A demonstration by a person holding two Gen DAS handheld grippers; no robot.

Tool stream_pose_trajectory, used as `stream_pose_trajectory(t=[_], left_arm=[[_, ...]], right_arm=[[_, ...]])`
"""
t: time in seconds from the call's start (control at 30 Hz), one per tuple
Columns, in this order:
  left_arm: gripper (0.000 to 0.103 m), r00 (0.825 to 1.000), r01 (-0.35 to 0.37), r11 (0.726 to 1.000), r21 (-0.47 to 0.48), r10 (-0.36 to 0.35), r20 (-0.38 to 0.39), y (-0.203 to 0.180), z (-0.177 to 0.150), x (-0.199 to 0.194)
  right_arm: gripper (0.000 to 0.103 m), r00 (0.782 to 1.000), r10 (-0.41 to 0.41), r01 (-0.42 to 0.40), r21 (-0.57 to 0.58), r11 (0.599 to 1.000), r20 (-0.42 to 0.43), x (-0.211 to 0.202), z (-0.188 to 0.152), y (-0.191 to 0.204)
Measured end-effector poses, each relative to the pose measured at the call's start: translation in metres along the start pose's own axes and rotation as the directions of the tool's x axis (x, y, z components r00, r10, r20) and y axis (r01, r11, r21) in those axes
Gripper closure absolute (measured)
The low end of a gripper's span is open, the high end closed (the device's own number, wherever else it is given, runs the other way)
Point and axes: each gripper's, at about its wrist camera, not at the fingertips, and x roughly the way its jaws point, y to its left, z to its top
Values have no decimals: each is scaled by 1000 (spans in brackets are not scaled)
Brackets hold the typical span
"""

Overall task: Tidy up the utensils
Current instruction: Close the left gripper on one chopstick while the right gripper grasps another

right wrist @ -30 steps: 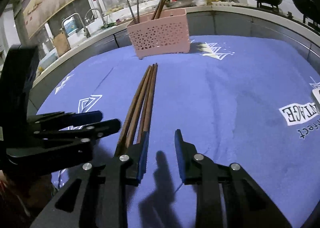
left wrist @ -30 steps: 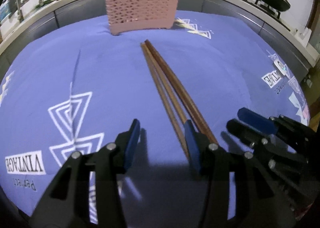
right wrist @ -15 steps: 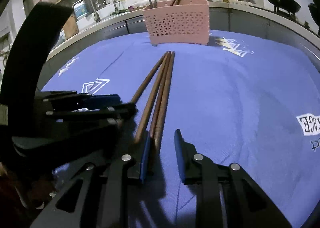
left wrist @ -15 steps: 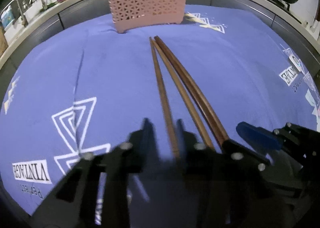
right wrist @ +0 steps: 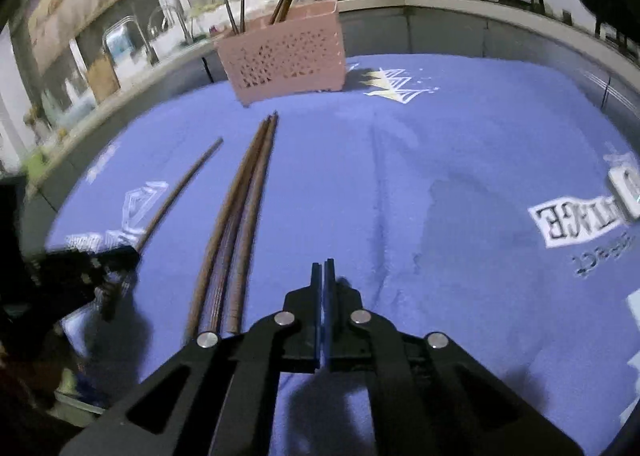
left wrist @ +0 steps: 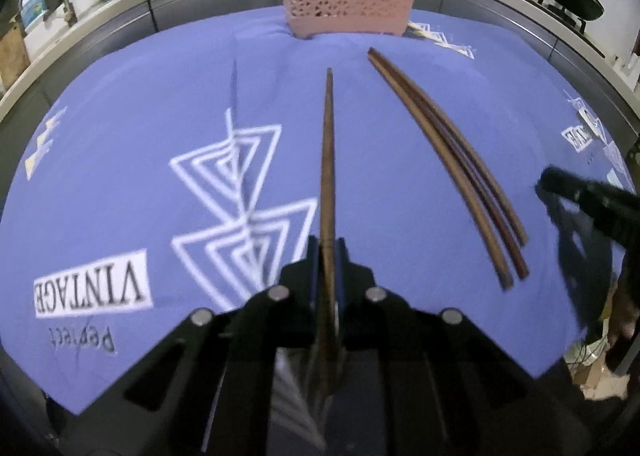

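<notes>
Now picking: left gripper (left wrist: 329, 256) is clenching one chopstick (left wrist: 329, 160), tip aiming at the basket (left wrist: 348, 2). Right gripper (right wrist: 322, 276) is closing on nothing, beside three chopsticks (right wrist: 240, 216). Next likely needs lifting toward the basket.

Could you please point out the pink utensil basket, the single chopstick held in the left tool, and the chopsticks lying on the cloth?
pink utensil basket (left wrist: 348, 0): left wrist view, front lattice wall.
single chopstick (left wrist: 329, 160): left wrist view, mid shaft.
chopsticks lying on the cloth (right wrist: 236, 224): right wrist view, middle of the bundle.
</notes>
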Motion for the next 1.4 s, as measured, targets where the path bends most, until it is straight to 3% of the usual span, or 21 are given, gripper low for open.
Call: stream_pose_trajectory(t=[0.17,0.4,0.6,0.8,0.9,0.97,1.17,1.3,1.37,1.4], left_arm=[[88,1000,8,1000,-7,-8,-13,3,-1,-2],[87,1000,-3,1000,-1,3,-22,-1,15,7],[87,999,-31,999,31,31,-10,-7,22,14],[87,1000,-30,999,21,30,-3,-5,21,13],[88,999,-37,999,19,36,4,-2,18,11],[95,1000,-30,999,17,30,4,1,15,9],[95,1000,-9,1000,5,9,-8,9,-2,-1],[84,999,28,1000,6,-28,-31,12,-1,-2],[80,999,20,1000,21,-19,-43,12,7,2],[80,999,13,999,36,-12,-48,11,11,5]], right_arm=[[101,996,94,-94,-15,995,-3,7,8,23],[100,998,62,-65,-91,994,-30,38,18,47],[97,997,67,-71,-89,993,-44,40,17,49],[95,999,21,-27,-154,988,-43,45,15,56],[96,999,9,-14,-131,991,-35,43,13,48],[97,999,0,-4,-108,994,-37,39,12,39],[96,997,-8,3,-56,998,-75,9,-10,10],[91,995,23,-25,-16,1000,-97,2,-15,4],[82,993,29,-31,-16,999,-117,9,-4,6],[73,992,25,-27,-21,999,-123,12,2,8]])
